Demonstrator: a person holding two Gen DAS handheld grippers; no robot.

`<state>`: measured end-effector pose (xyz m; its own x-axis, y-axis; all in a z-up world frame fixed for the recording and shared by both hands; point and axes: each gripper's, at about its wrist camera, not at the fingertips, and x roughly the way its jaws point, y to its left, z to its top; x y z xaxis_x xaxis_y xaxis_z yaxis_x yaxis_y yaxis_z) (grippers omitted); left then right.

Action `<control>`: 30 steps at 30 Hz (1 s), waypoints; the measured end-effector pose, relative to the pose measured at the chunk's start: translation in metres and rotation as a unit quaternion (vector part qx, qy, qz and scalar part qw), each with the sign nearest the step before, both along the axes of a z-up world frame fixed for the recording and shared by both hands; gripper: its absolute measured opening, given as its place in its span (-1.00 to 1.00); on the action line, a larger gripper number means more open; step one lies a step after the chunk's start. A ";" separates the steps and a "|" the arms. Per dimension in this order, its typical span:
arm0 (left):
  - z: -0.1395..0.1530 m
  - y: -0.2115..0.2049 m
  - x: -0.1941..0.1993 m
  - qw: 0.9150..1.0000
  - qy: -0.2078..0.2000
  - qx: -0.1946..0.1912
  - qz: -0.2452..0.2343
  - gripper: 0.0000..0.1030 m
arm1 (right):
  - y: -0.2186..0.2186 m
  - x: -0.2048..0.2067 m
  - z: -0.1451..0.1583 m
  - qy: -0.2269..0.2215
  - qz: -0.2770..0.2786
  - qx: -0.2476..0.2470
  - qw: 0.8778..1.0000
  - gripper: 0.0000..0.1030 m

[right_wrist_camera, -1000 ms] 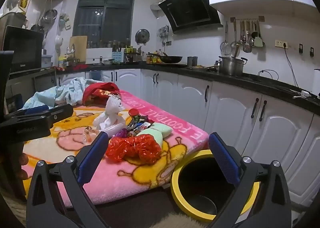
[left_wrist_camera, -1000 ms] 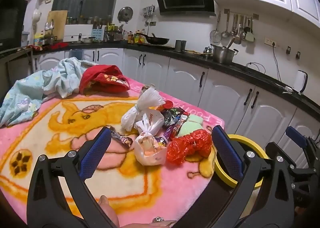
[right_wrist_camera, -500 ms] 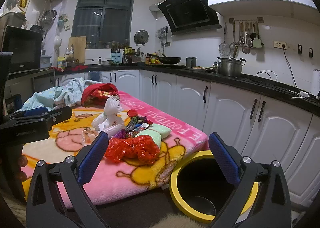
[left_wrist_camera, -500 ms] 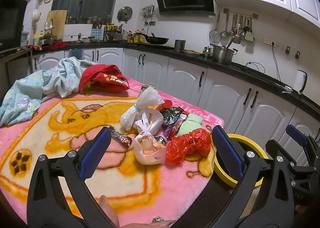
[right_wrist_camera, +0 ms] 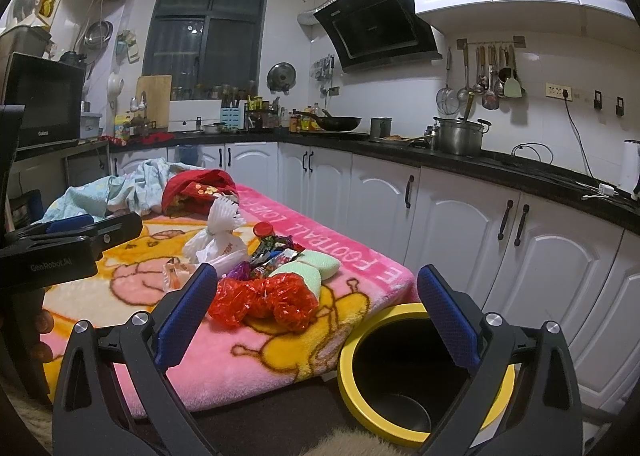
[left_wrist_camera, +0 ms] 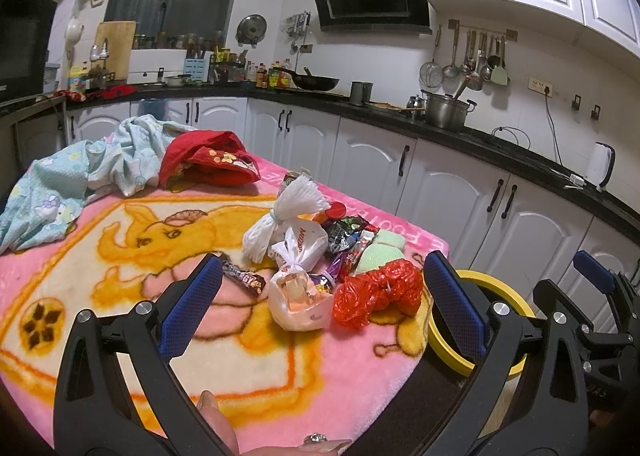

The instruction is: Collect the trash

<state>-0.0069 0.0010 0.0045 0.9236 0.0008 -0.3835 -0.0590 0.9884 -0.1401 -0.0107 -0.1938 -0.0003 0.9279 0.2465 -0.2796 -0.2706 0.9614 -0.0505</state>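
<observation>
Here, showing a kitchen with a desk (left_wrist_camera: pixel 280 376) under a pink cartoon blanket, trash heaped near its right edge. Lying in the heap: a crumpled red plastic bag (left_wrist_camera: pixel 378 292), a clear knotted bag (left_wrist_camera: pixel 298 296), a white tied bag (left_wrist_camera: pixel 280 215), dark snack wrappers (left_wrist_camera: pixel 348 230), a chocolate bar wrapper (left_wrist_camera: pixel 244 278) and pale green sponges (left_wrist_camera: pixel 380 252). Standing on the floor just beside the desk's corner, a black bin with a yellow rim (right_wrist_camera: pixel 400 408), seemingly empty. Resting farther back, a red cloth (left_wrist_camera: pixel 212 163) and a light blue cloth (left_wrist_camera: pixel 80 179).

Hovering near the heap, the left hand-held gripper (left_wrist_camera: pixel 320 304), jaws spread wide, grasping nothing, framing the clear bag and the red bag. Hanging between red bag and bin, the right hand-held gripper (right_wrist_camera: pixel 316 312), likewise released and empty.

Changing very little over the last second: only drifting slightly closer to the heap, with nothing picked up. Meaning, most likely, collection not yet begun, every piece lying on the blanket and none in the bin; red bag looking nearest to both.
</observation>
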 end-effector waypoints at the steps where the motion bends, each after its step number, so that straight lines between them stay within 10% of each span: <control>1: 0.000 0.000 0.000 1.000 0.000 0.001 0.000 0.80 | 0.000 0.000 0.000 0.000 0.000 0.000 1.000 0.88; 30: -0.010 0.030 0.012 0.999 0.017 -0.032 0.018 0.80 | 0.025 0.024 -0.007 0.030 0.048 -0.042 0.998 0.88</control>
